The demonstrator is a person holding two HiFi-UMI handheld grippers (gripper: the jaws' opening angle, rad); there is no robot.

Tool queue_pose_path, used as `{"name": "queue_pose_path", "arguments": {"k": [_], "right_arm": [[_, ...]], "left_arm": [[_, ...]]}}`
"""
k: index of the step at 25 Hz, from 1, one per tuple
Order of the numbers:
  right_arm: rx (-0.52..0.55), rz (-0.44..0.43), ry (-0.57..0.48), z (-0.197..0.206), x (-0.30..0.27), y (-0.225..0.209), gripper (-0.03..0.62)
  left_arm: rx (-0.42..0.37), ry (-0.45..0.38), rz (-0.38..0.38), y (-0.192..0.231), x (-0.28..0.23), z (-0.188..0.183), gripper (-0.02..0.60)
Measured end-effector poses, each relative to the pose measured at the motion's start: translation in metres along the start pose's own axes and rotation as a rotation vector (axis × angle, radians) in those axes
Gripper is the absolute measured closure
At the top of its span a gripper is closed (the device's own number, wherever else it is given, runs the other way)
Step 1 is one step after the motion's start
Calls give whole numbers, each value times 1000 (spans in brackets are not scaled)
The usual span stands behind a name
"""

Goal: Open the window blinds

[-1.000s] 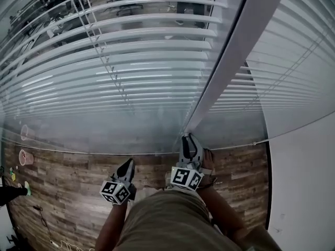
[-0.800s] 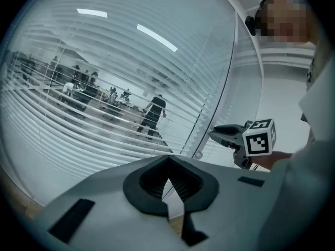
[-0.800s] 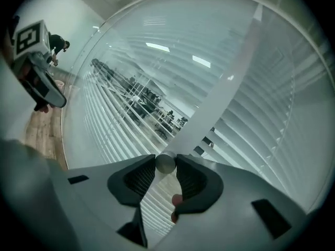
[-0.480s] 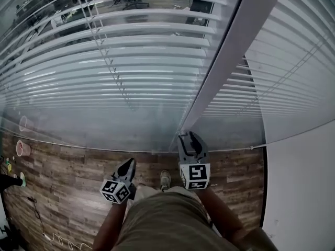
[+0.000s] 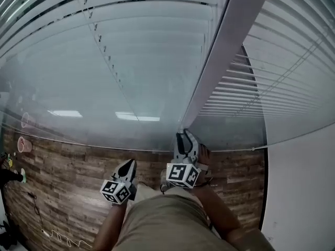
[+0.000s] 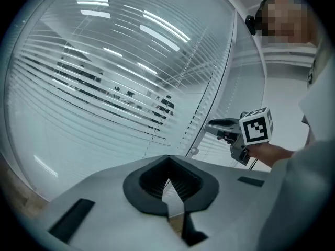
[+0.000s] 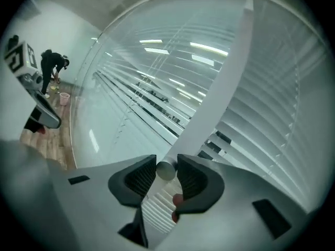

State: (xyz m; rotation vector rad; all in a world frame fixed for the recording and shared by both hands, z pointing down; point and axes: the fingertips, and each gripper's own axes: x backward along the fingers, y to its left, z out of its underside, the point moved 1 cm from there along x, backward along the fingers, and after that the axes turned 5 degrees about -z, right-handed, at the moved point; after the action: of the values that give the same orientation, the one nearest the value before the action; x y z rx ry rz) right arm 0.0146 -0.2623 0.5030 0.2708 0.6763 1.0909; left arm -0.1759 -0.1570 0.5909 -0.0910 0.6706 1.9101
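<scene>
White tilt wand (image 7: 209,103) clamped at its grey round tip between right gripper (image 7: 166,164) fingers, just now closing in; left gripper (image 6: 168,184) fingers together, empty. Could slip off that shallow bite if twisted hard, leaving blinds (image 5: 131,35) unturned. Hangs near upright beside them, tip pointing down.

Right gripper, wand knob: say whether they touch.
Touching. Right gripper view: right gripper, jaws just closed further, pinches the wand knob on both sides.
</scene>
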Motion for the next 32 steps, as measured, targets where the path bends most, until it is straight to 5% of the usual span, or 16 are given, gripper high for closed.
{"name": "queue_pose_path", "arguments": {"k": [7, 14, 16, 17, 20, 21, 24, 28, 30, 32], "right_arm": [[-313, -120, -138, -12, 18, -15, 447], [-50, -10, -90, 3, 2, -3, 447], [-103, 11, -93, 6, 0, -2, 456], [-243, -9, -111, 11, -2, -3, 461], [-943, -150, -184, 27, -4, -12, 467], [-1093, -180, -193, 30, -4, -14, 468], [-1241, -214, -206, 33, -4, -15, 468], [-1737, -383, -312, 43, -7, -20, 468], [-1665, -388, -314, 42, -6, -21, 468], [-1233, -286, -240, 34, -2, -19, 446]], "left_arm": [[1, 11, 5, -6, 1, 1, 568], [-7, 13, 20, -6, -5, -1, 568], [-8, 10, 19, -3, -7, -1, 568], [-7, 9, 17, 0, -8, 0, 568], [-8, 8, 15, 7, -11, 0, 568], [-8, 7, 14, 9, -11, -2, 568], [-4, 6, 14, 12, -13, -4, 569], [0, 8, 20, 15, -17, -5, 568], [3, 10, 26, 16, -19, -6, 569], [3, 10, 32, 16, -22, -7, 569]]}}
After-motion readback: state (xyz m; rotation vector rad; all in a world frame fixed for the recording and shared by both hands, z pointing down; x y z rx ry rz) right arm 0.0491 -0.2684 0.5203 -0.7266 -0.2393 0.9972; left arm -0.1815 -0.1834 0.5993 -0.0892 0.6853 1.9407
